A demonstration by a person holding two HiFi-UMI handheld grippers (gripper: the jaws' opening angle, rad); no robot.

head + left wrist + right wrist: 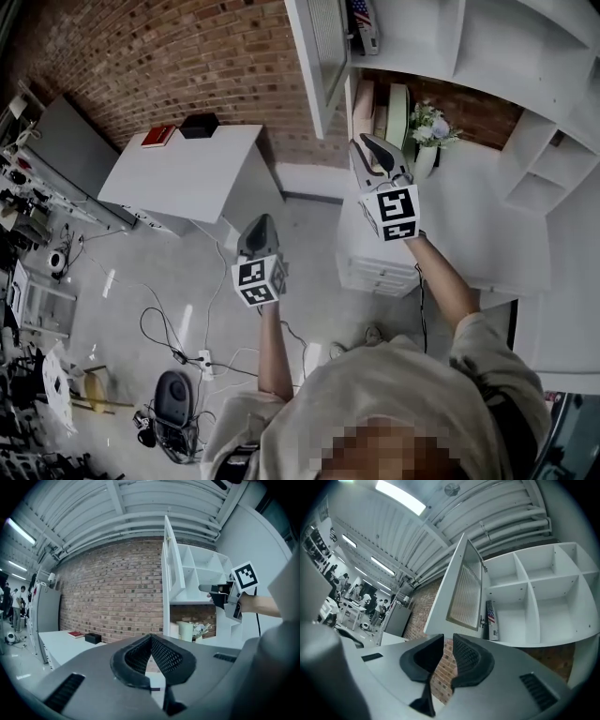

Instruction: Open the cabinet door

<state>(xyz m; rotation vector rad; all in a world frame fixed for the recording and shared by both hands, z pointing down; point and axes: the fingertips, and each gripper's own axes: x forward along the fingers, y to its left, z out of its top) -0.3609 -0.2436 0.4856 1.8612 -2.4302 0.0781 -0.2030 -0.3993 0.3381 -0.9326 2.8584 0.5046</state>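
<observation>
1. Cabinet door [319, 56] hangs swung wide off the white shelf unit [487, 56], above the right gripper [366, 145].
2. It looks light, rigid and hinge-guided; its free edge seems the best hold.
3. Left gripper [260, 220] jaws are together and empty; right jaws are slightly apart, holding nothing.

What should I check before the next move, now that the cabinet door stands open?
1. Door swung out from the cabinet: ok.
2. Door open to its stop: cannot tell.
3. Right gripper empty, jaws a little apart: ok.
4. Right gripper apart from the door: ok.
5. Left gripper shut, empty: ok.
6. Vase under the cabinet upright: ok.
</observation>
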